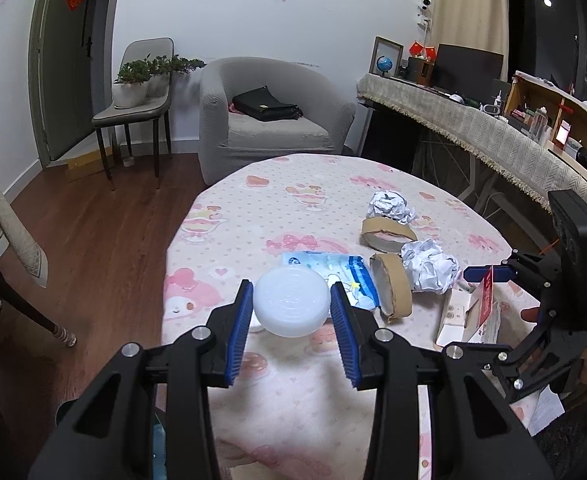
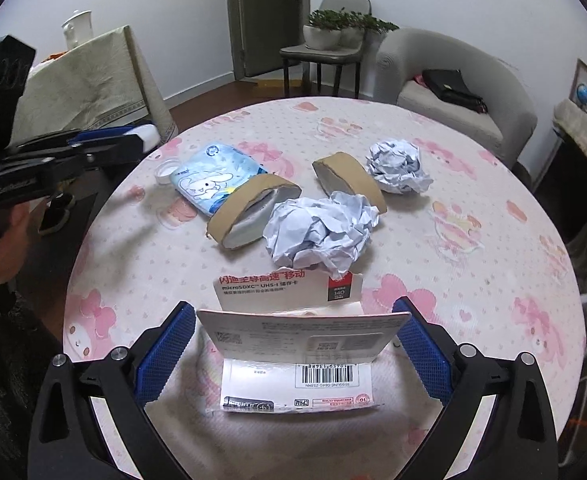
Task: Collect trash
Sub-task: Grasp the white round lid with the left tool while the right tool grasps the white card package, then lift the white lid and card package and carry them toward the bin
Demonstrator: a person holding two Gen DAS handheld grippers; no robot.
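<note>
My left gripper (image 1: 291,307) is shut on a translucent white round lid (image 1: 291,304) and holds it above the near left of the pink table (image 1: 253,200). My right gripper (image 2: 297,334) is shut on a white memory-card package (image 2: 299,334), its flat card clamped between the blue pads (image 2: 169,348). On the table lie a blue tissue pack (image 2: 213,178), two cardboard tape rings (image 2: 249,210) (image 2: 347,178), two crumpled paper balls (image 2: 321,232) (image 2: 397,164) and a small white cap (image 2: 166,170).
A grey armchair (image 1: 269,116) with a black bag stands beyond the table. A chair with potted plants (image 1: 133,88) is by the door. A long cloth-covered desk (image 1: 473,124) runs along the right. Wooden floor lies left of the table.
</note>
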